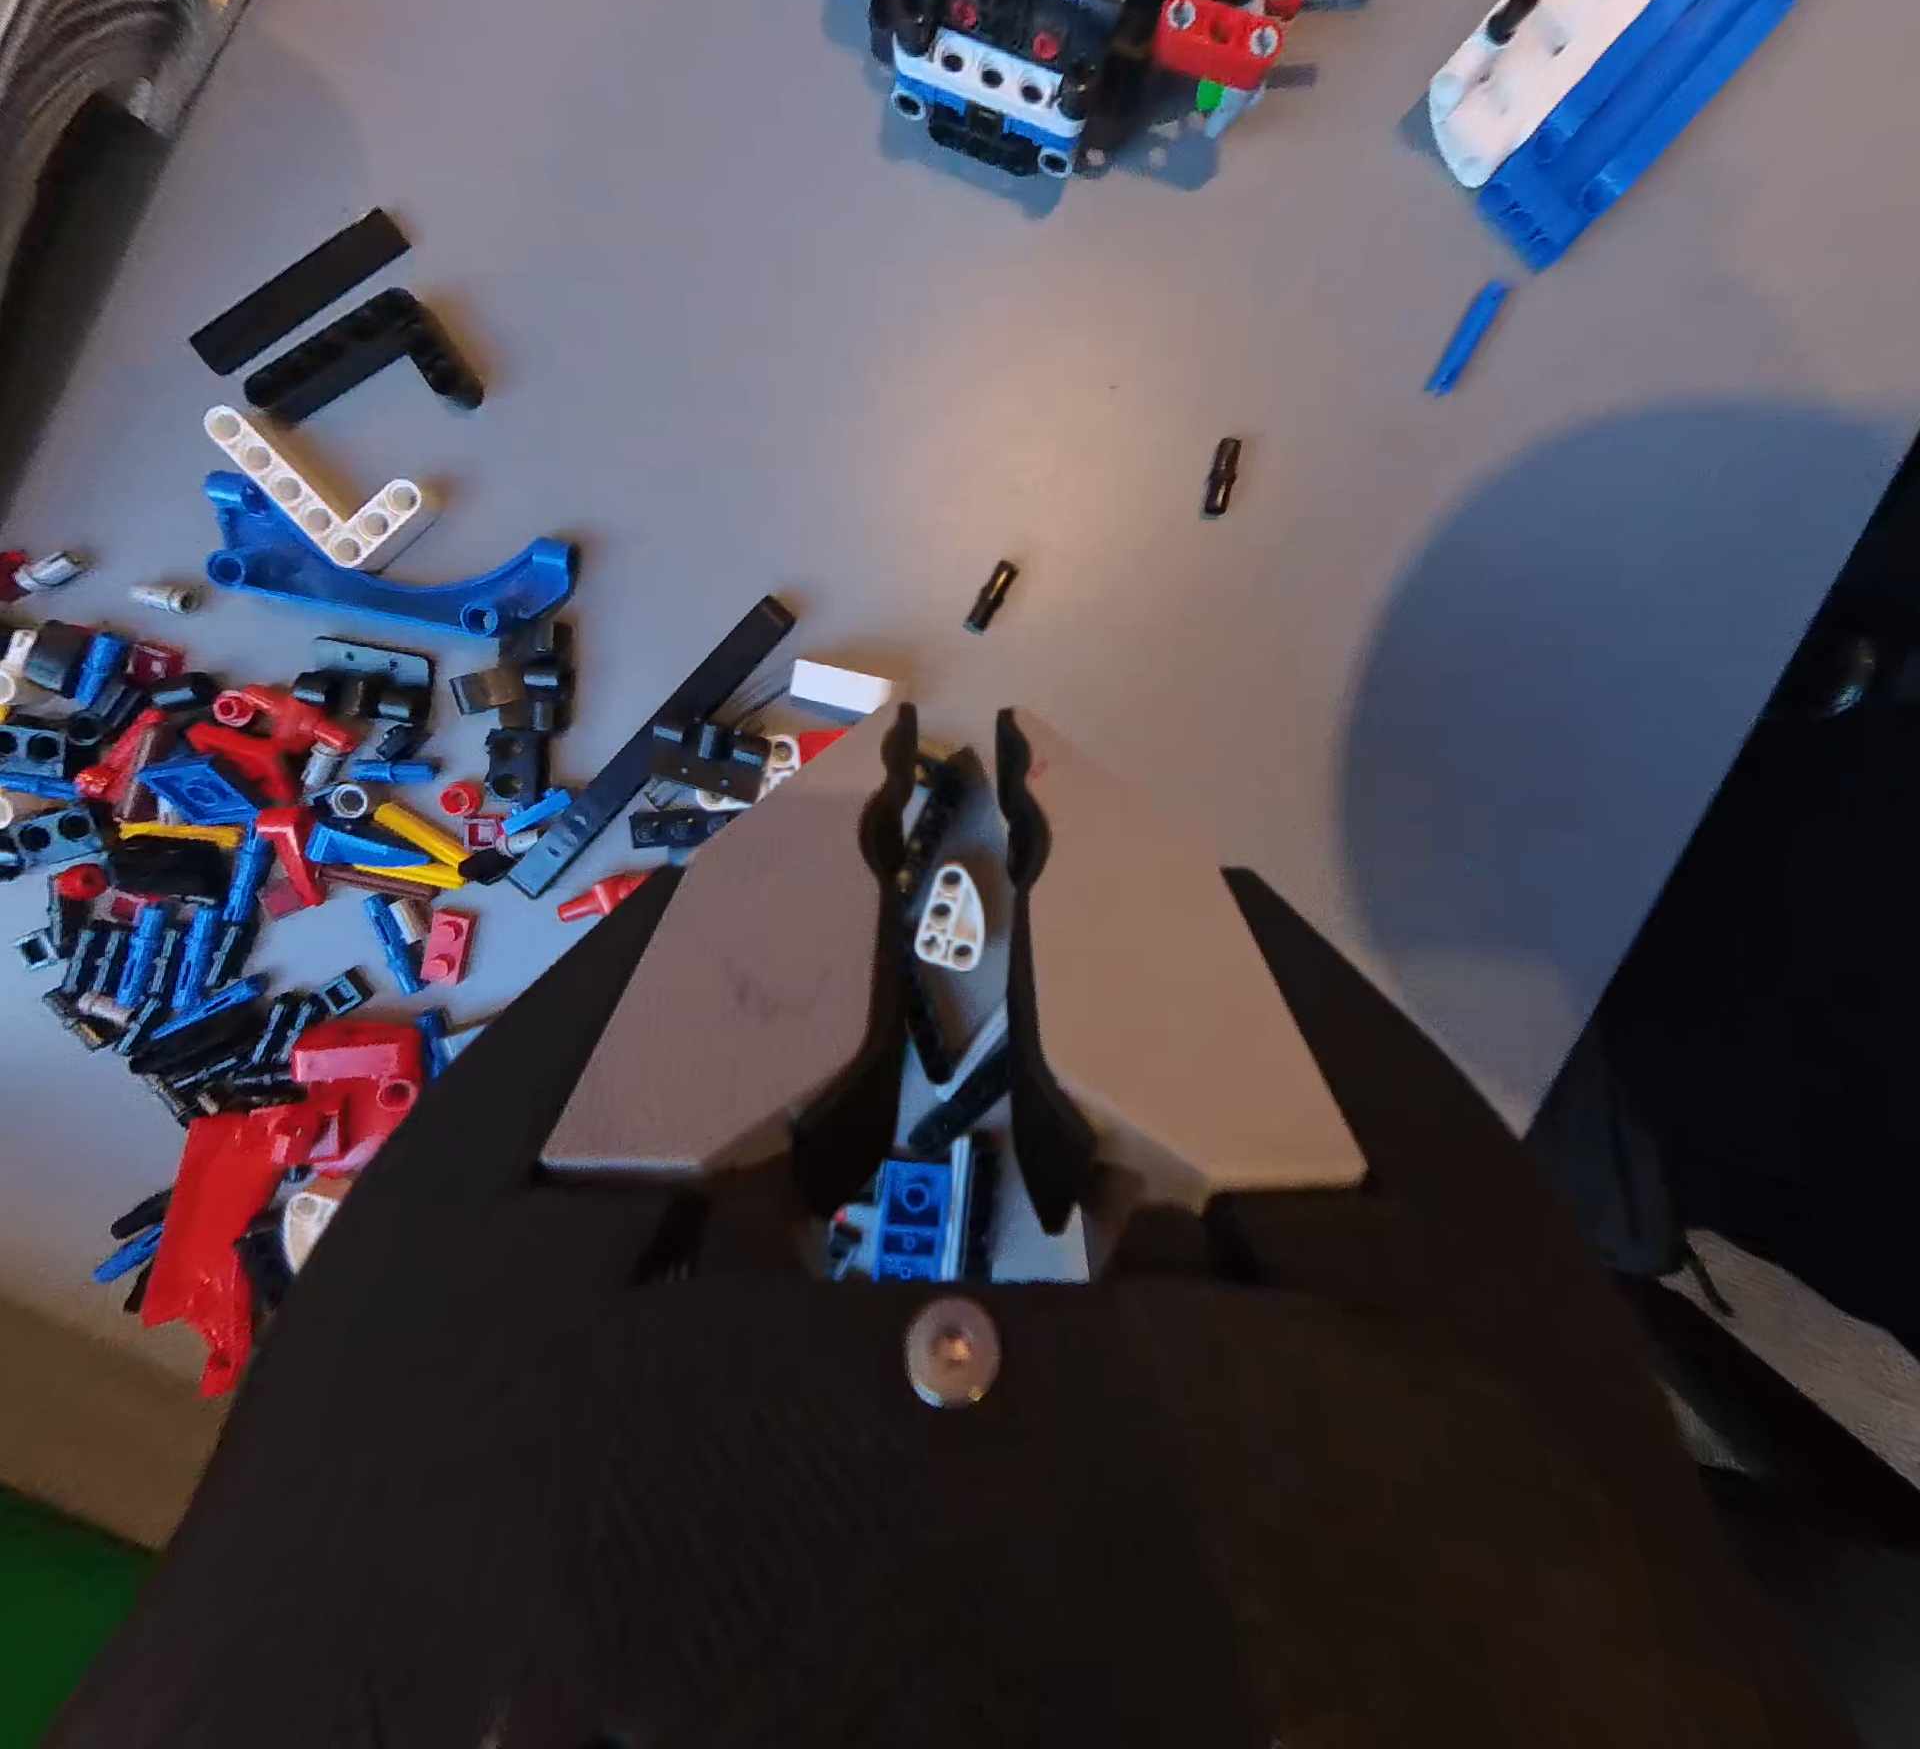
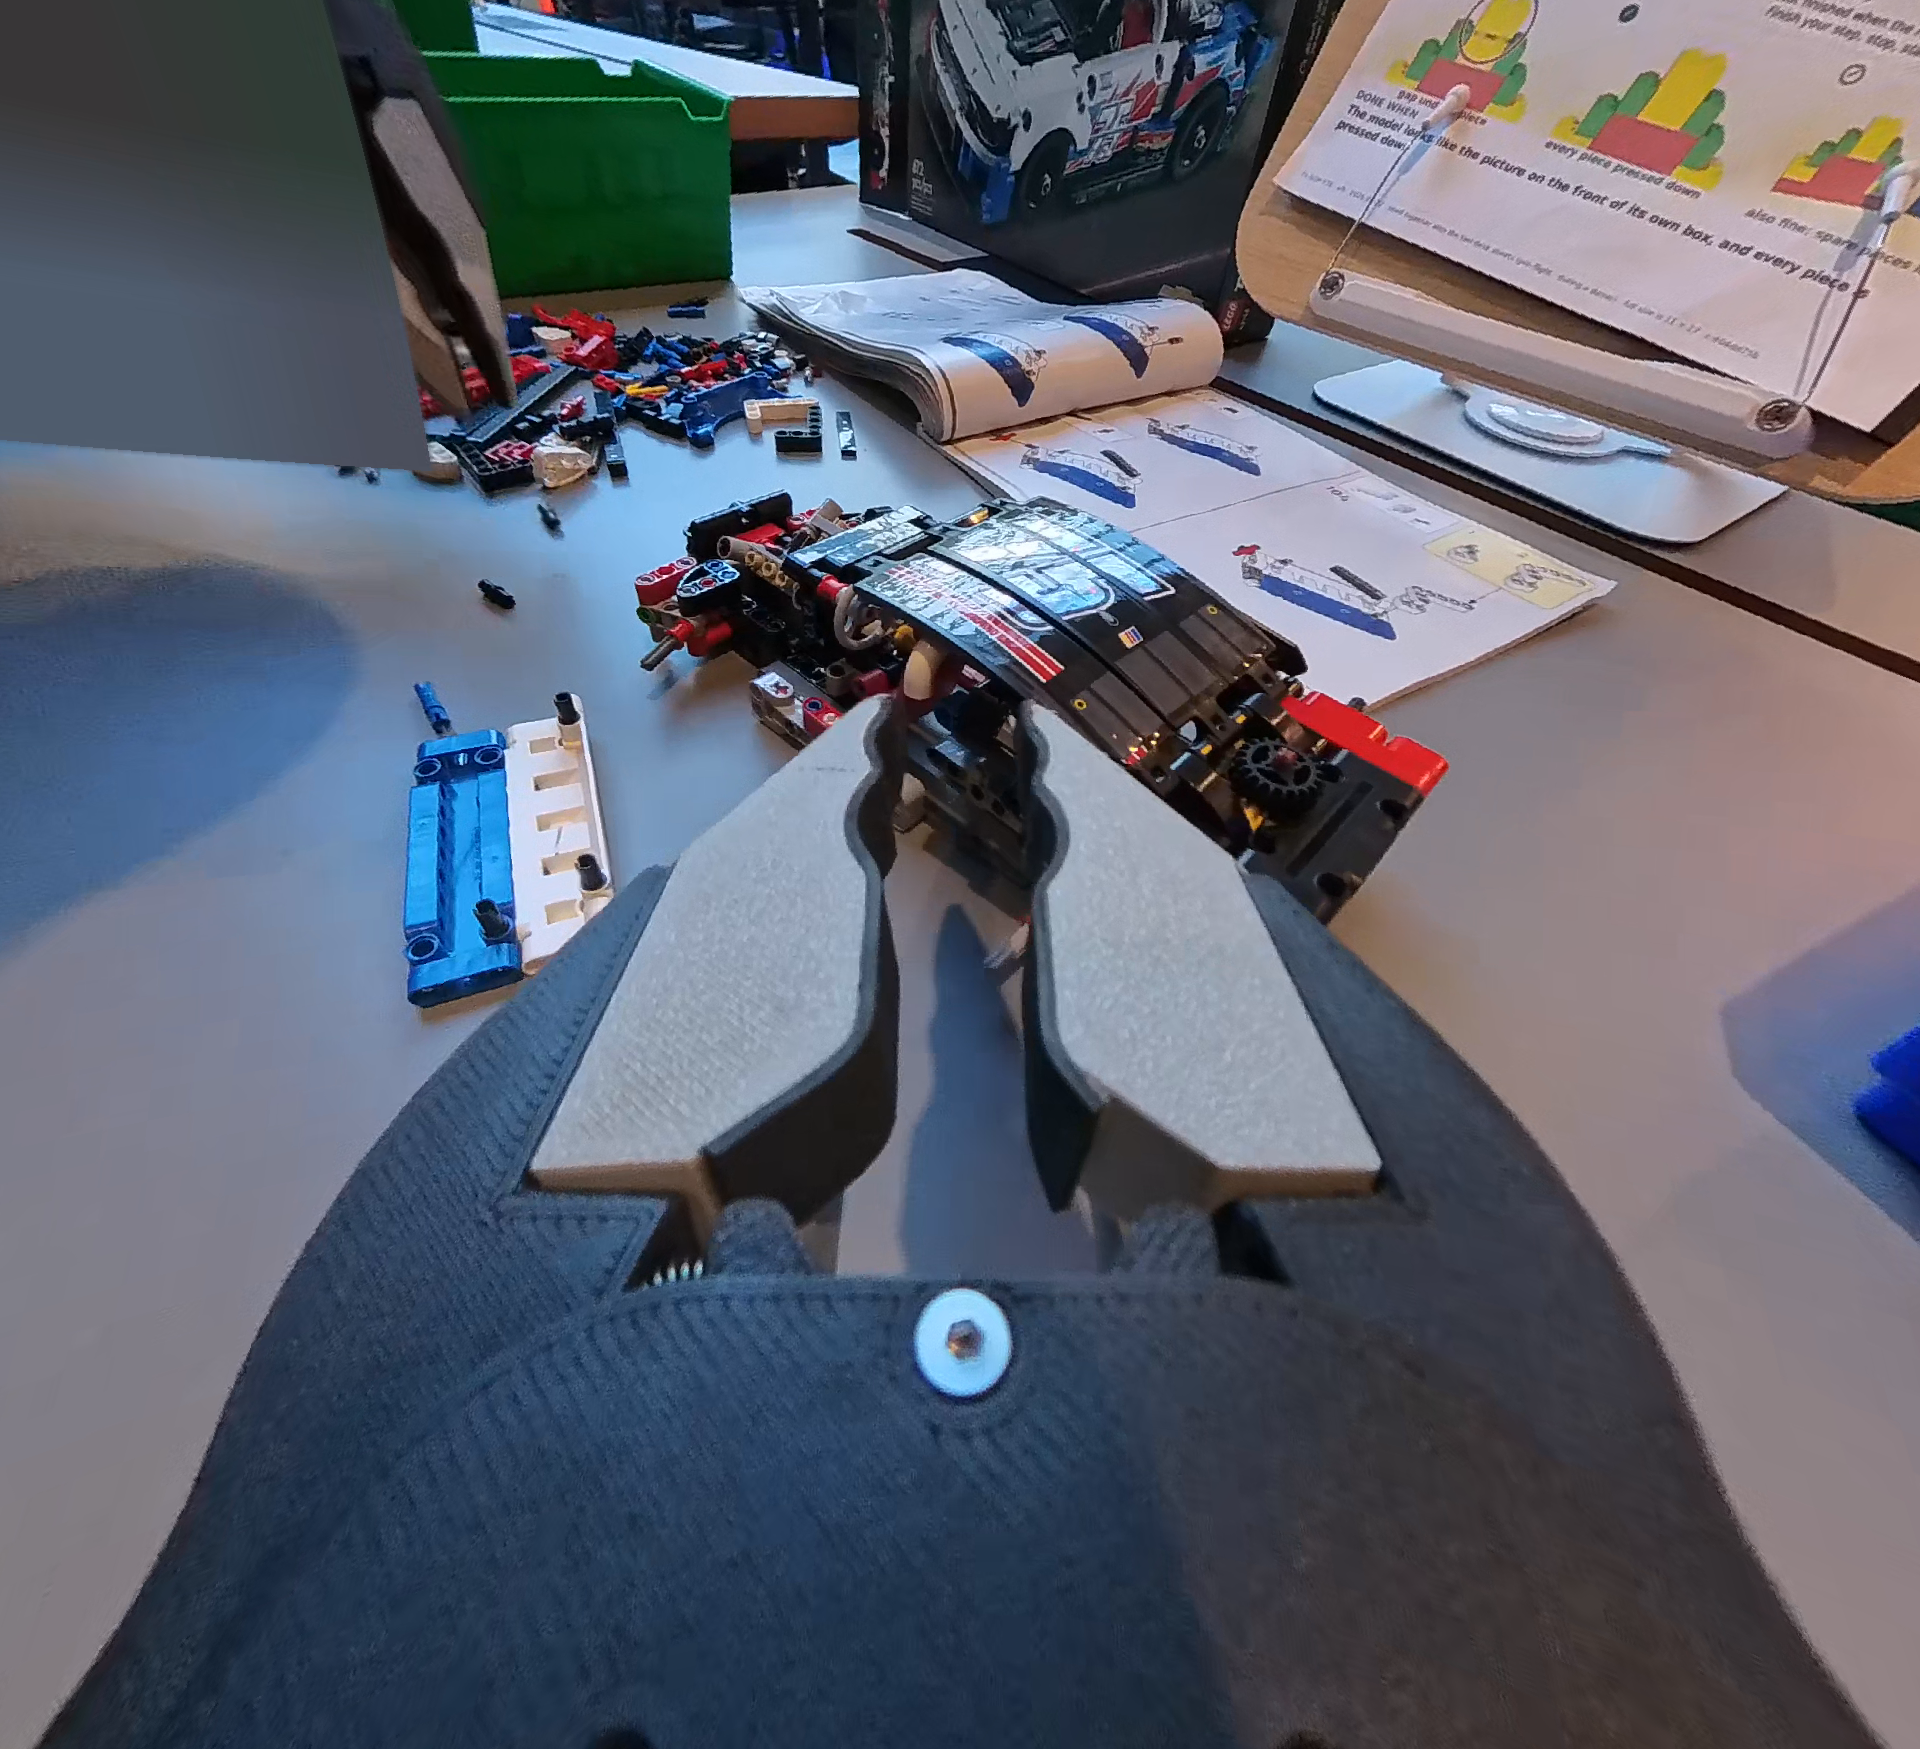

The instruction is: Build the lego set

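Left gripper (image 1: 954, 725), fingers slightly apart and empty, hovers over the loose pieces (image 1: 239, 868); drop straight onto one part (the half-built car (image 1: 1049, 6) sits well ahead).

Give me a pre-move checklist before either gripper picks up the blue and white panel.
1. Left gripper empty: ok, fingers slightly apart, nothing between the tips.
2. Right gripper empty: ok.
3. Blue and white panel clear of other parts: ok, lies alone on the table.
4. Black pins seated in the panel: cannot tell.
5. Car chassis steady: cannot tell.
6. Instruction booklet open: ok.
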{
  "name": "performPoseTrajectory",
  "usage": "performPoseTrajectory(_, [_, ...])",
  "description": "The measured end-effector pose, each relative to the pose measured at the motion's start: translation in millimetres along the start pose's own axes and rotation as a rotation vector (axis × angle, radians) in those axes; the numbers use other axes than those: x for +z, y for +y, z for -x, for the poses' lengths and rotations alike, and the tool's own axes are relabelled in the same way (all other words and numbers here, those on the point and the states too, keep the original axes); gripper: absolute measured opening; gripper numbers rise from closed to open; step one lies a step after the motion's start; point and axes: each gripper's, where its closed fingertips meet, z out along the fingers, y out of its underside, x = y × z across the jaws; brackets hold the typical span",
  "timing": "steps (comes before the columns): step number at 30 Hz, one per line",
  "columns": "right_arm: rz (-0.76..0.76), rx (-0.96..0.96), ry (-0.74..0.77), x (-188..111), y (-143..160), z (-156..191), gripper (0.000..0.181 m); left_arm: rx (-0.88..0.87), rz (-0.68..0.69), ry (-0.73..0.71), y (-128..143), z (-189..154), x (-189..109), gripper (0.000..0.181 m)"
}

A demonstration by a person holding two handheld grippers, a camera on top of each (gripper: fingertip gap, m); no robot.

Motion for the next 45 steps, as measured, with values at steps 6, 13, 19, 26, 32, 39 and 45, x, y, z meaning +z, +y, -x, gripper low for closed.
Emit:
performPoseTrajectory(6, [-0.018, 0.001, -0.015, -4, -3, 4, 0.018, 0.049, 0.087, 0.042, -2, 1, 31, 0.012])
performPoseTrajectory(13, [-0.032, 0.008, -0.021, -6, -5, 4, 0.017, 0.088, 0.129, 0.115, -7, -19, 44, 0.000])
performPoseTrajectory(19, [-0.029, 0.007, -0.017, -6, -4, 4, 0.017, 0.130, 0.084, 0.158, -29, -44, 57, 0.000])
performPoseTrajectory(26, [-0.035, 0.016, -0.018, -8, -5, 3, 0.017, 0.029, 0.048, -0.004, -11, -6, 10, 0.000])
performPoseTrajectory(32, [-0.025, 0.015, -0.017, -5, -3, 2, 0.018, -0.223, 0.044, -0.316, 27, 84, -54, 0.012])
performPoseTrajectory(39, [-0.005, 0.016, 0.035, -1, 0, -8, 0.017, -0.267, 0.016, -0.296, 35, 119, -46, 0.009])
performPoseTrajectory(45, [0.007, 0.013, 0.071, 0, 2, -14, 0.017, -0.254, 0.036, -0.291, 42, 133, -32, 0.005])
